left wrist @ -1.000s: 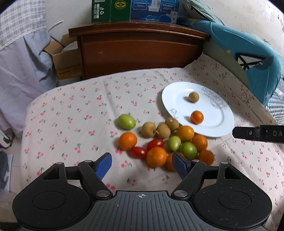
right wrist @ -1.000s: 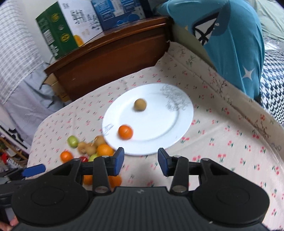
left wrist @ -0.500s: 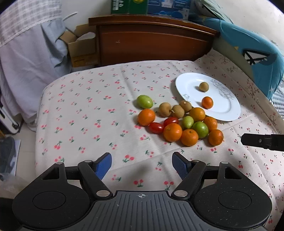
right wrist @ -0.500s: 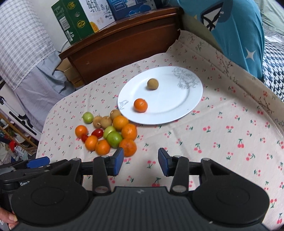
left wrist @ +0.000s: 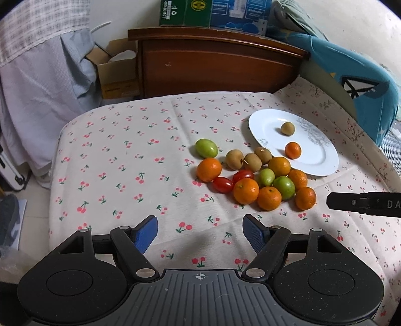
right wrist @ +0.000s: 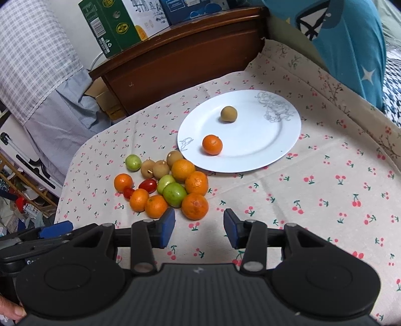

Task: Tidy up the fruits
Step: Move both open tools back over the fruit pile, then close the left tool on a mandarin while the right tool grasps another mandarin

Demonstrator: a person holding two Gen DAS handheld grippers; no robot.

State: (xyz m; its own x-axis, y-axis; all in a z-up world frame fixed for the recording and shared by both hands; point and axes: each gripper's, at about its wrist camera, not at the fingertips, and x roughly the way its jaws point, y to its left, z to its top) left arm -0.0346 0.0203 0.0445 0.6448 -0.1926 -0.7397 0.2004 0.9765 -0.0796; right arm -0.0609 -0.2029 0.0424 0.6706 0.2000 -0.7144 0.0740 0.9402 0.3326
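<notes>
A heap of fruit (left wrist: 255, 175) (right wrist: 165, 185) lies on the cherry-print cloth: several oranges, green fruits, brown longans and two red tomatoes. Just right of the heap stands a white plate (left wrist: 318, 160) (right wrist: 253, 153) holding one orange (left wrist: 292, 150) (right wrist: 212, 144) and one longan (left wrist: 287, 128) (right wrist: 228, 113). My left gripper (left wrist: 200, 232) is open and empty, short of the heap and a little to its left. My right gripper (right wrist: 199, 227) is open with nothing between its pads, just near of the closest orange (right wrist: 195, 206). One of its fingers (left wrist: 363, 203) shows at the left wrist view's right edge.
A dark wooden headboard (left wrist: 215, 65) (right wrist: 180, 57) with cardboard boxes (left wrist: 213, 12) on top stands behind the table. A blue pillow (left wrist: 361, 85) (right wrist: 351, 37) lies at the right. A grey cloth (left wrist: 42, 87) hangs off to the left, with a floor drop beyond the table's left edge.
Both grippers drew back from the fruit, so the heap and plate now sit farther off in both views. The jaws have kept their openings. No fruit has moved.
</notes>
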